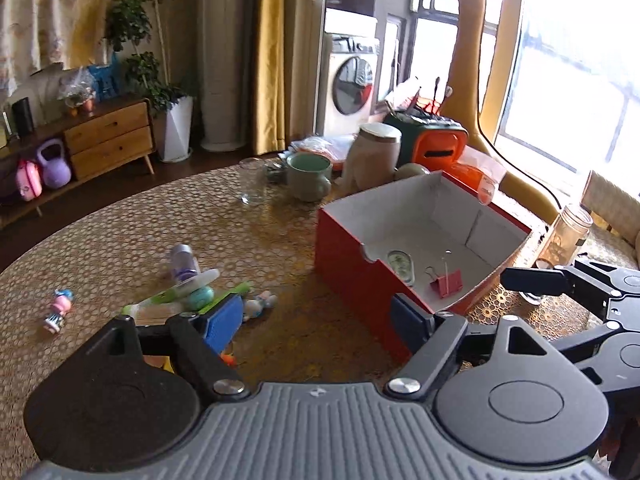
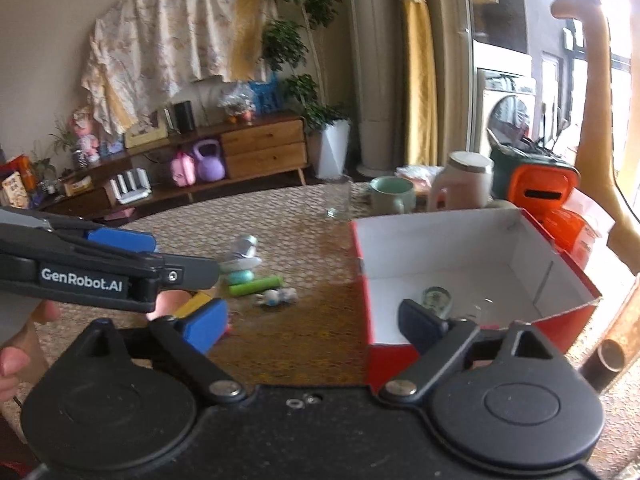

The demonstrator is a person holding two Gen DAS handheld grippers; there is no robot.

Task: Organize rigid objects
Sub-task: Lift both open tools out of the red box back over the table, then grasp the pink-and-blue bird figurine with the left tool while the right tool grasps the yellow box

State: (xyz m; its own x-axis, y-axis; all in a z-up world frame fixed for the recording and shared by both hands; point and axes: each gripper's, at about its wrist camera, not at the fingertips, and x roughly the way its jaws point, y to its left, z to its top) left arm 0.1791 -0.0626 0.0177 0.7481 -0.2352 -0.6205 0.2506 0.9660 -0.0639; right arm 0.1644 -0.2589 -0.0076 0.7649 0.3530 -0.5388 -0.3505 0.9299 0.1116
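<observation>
While both grippers hang over the table with nothing in them, we're between picks. Left gripper (image 1: 320, 316): jaws spread, empty. Right gripper (image 2: 316, 324): jaws spread wide, empty, its right finger over the near wall of the red box (image 1: 344, 256).

Where the task items sit: pink binder clip (image 1: 448, 283) and a small oval case (image 1: 401, 266) lie on the box floor. Still loose on the table left of the box: a green marker (image 1: 230, 295), a white pen (image 1: 198, 282) lying across a teal egg-shaped thing (image 1: 200, 297), a small jar on its side (image 1: 183, 264), a pale figurine (image 1: 260, 305), a pink doll (image 1: 59, 309) well apart to the left.

Risks as we judge them:
- The pile is stacked and touching; closing on one piece likely drags or rolls the others, and the jar and marker can roll away.
- The two grippers are close side by side; going for the same pile at once risks a clash.
- The box wall is just beside the right finger; a low swing could shove the box.

Around: an empty glass (image 1: 253, 182), a mug (image 1: 310, 176), a lidded canister (image 1: 374, 158) stand behind, clear of the pile. Nothing blocks the path from pile to box.
</observation>
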